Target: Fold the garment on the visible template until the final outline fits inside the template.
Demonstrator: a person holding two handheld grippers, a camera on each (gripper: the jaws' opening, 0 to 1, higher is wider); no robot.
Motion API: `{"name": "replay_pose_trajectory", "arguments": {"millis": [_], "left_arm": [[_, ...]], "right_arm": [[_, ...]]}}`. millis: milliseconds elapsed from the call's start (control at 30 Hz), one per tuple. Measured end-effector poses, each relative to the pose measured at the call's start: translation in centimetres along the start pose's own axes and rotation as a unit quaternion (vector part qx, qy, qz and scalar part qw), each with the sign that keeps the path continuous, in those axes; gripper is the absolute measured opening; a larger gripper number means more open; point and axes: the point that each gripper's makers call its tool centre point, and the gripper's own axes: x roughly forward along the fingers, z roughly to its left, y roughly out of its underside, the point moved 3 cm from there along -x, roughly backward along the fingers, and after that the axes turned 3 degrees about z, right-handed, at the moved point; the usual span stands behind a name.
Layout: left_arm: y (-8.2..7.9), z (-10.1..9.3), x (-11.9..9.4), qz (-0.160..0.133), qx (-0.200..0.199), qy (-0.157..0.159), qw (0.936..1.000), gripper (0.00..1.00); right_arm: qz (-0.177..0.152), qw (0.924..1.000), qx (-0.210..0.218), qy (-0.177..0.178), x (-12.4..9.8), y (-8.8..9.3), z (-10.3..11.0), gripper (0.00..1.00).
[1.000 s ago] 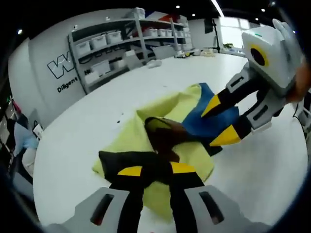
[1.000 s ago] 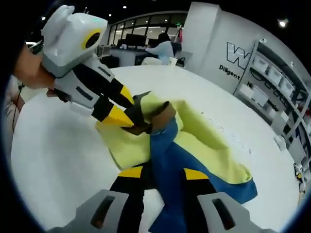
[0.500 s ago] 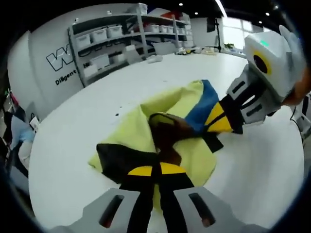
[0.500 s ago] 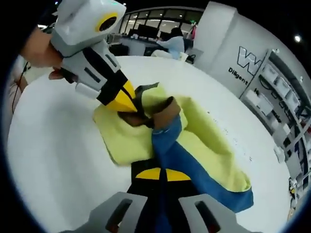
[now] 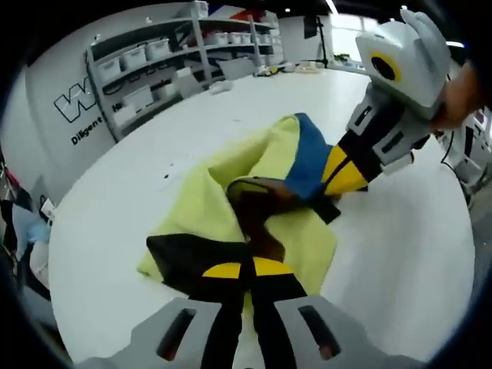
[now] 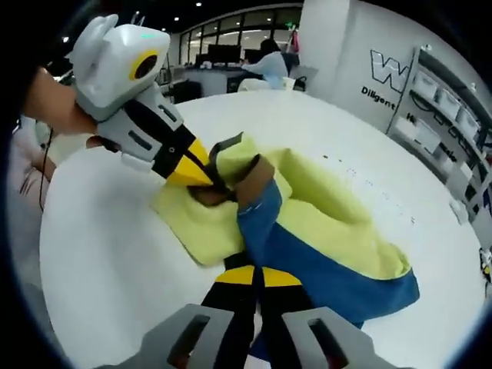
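Note:
A yellow-green garment (image 5: 201,206) with blue, black and brown panels lies bunched on the white table (image 5: 400,254). My left gripper (image 5: 240,269) is shut on the black panel at the garment's near edge. My right gripper (image 5: 332,178) reaches in from the right, shut on the blue panel beside the brown fold (image 5: 257,201). In the right gripper view, my right gripper (image 6: 254,275) pinches the blue band of the garment (image 6: 323,207), and my left gripper (image 6: 201,175) comes from the left, shut on the dark fold. The fabric between the two grippers rises in a crumpled ridge.
Shelves with white bins (image 5: 146,54) and a lettered wall (image 6: 388,81) stand beyond the table's far edge. A person sits at a desk (image 6: 269,65) in the background. A hand (image 6: 50,108) holds the left gripper. White tabletop (image 6: 108,254) surrounds the garment.
Both grippers stood open around the fabric a second ago and have since shut on it. The garment has bunched up a little more between them.

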Motion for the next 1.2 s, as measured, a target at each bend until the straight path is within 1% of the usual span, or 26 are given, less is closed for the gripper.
{"name": "replay_pose_trajectory", "arguments": {"millis": [67,100,167,233,333,600,867,1000,1200], "left_arm": [[0.3,-0.7,-0.4,0.0,-0.004,0.005,1.0,0.01],[0.5,-1.0,-0.6,0.001,-0.002,0.006,1.0,0.01],[0.7,-1.4,-0.8,0.002,0.0,0.008,1.0,0.01],[0.8,-1.8,-1.1,0.002,0.0,0.01,1.0,0.01],[0.8,-2.3,-1.6,0.003,0.005,0.014,0.9999,0.01],[1.0,-3.4,-3.2,0.001,0.006,0.016,0.9999,0.01],[2.2,-5.1,-4.5,0.008,-0.001,0.022,0.9997,0.01],[2.7,-6.1,-5.4,0.008,-0.001,0.027,0.9996,0.01],[3.4,-7.4,-6.7,0.01,0.0,0.035,0.9993,0.01]], "right_arm": [[0.002,0.9999,0.006,-0.008,-0.4,0.3,0.5,0.0],[0.002,0.9998,0.01,-0.018,-0.8,0.6,0.9,0.0],[0.007,0.9996,0.011,-0.024,-1.1,0.9,1.2,0.0],[0.006,0.9992,0.02,-0.034,-1.6,0.9,1.6,0.0],[0.005,0.999,0.022,-0.038,-2.2,1.0,1.9,0.0],[0.007,0.9985,0.015,-0.052,-4.0,1.8,3.5,0.0],[0.011,0.9976,0.013,-0.067,-5.1,2.7,5.3,0.0],[0.013,0.997,0.01,-0.075,-5.9,3.0,6.6,0.0],[0.011,0.9961,-0.006,-0.087,-7.1,3.3,8.7,0.0]]}}
